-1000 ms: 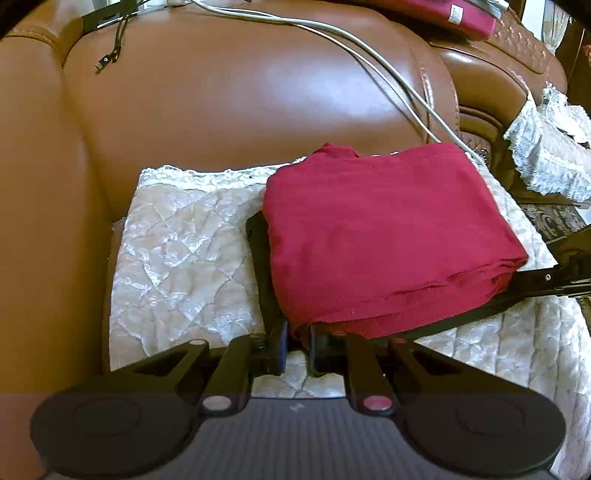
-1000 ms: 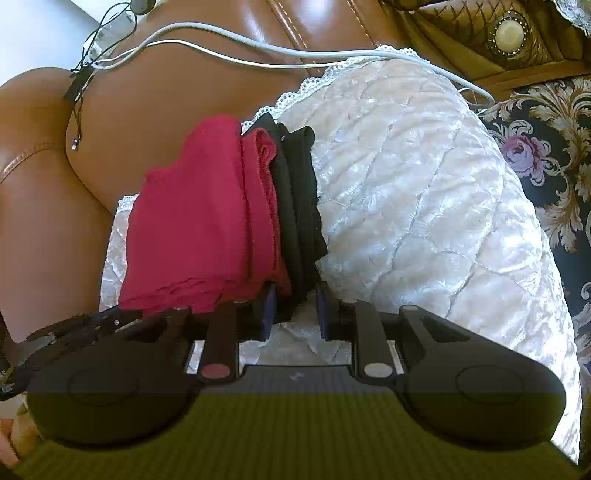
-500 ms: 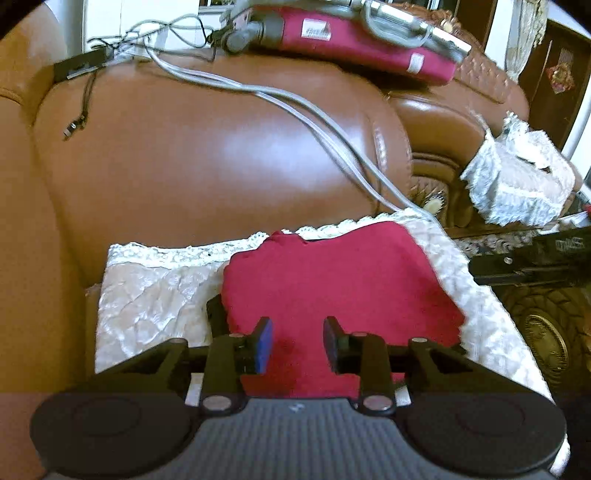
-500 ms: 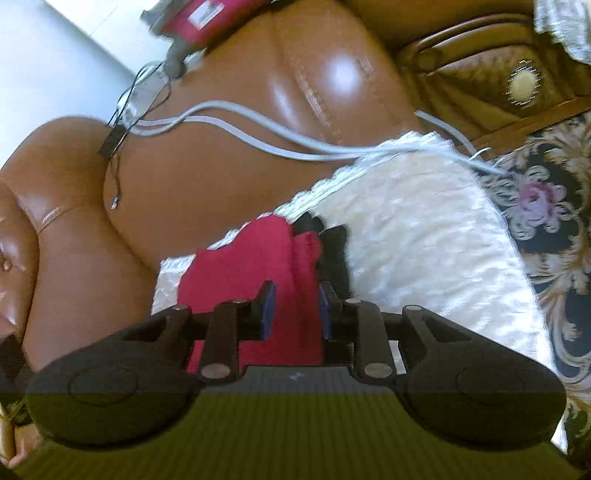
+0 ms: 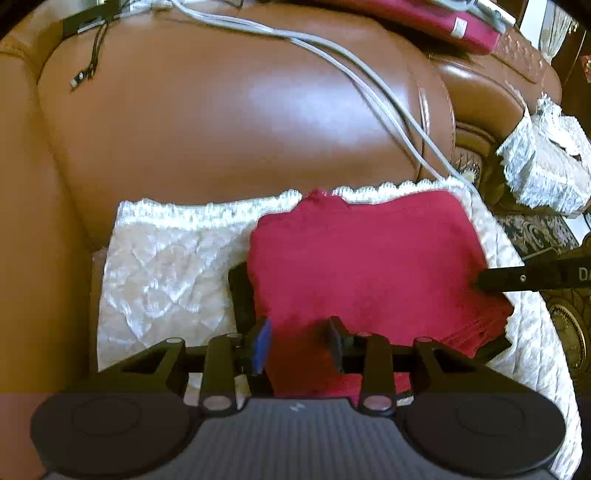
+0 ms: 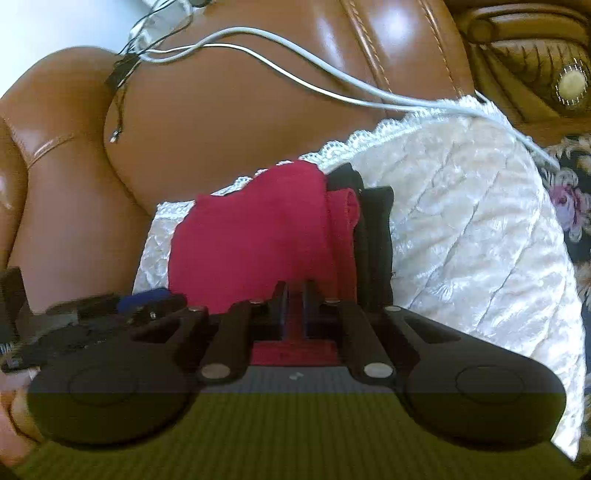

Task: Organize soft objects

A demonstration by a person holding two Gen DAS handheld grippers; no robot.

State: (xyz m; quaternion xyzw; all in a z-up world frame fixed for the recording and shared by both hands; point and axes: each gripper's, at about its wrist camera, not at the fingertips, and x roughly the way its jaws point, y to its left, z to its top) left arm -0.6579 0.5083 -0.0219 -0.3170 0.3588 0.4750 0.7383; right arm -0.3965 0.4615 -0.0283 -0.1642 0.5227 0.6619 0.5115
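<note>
A folded red cloth [image 5: 362, 266] lies on a folded black cloth [image 5: 240, 291], both on the white quilted seat cover [image 5: 159, 273] of a brown leather armchair. My left gripper [image 5: 299, 345] is open at the red cloth's near edge, its fingers hovering apart over the fabric. In the right wrist view the red cloth [image 6: 251, 236] and the black cloth [image 6: 373, 243] sit just ahead. My right gripper [image 6: 294, 310] is shut on a fold of the red cloth at its side edge. That gripper's fingers [image 5: 517, 278] show as a dark bar at the cloth's right side.
The leather backrest [image 5: 236, 122] rises behind the pile, with grey cables [image 5: 369, 85] draped over it. A red case [image 5: 424, 18] rests on top. A white lace-trimmed cover [image 5: 543, 166] sits to the right. Patterned carpet [image 6: 569, 206] lies beyond the seat.
Both grippers let go, pulled back and up, then returned to the pile. The left one, shut on the red cloth's edge a second ago, is now open. The right one has closed on the red cloth.
</note>
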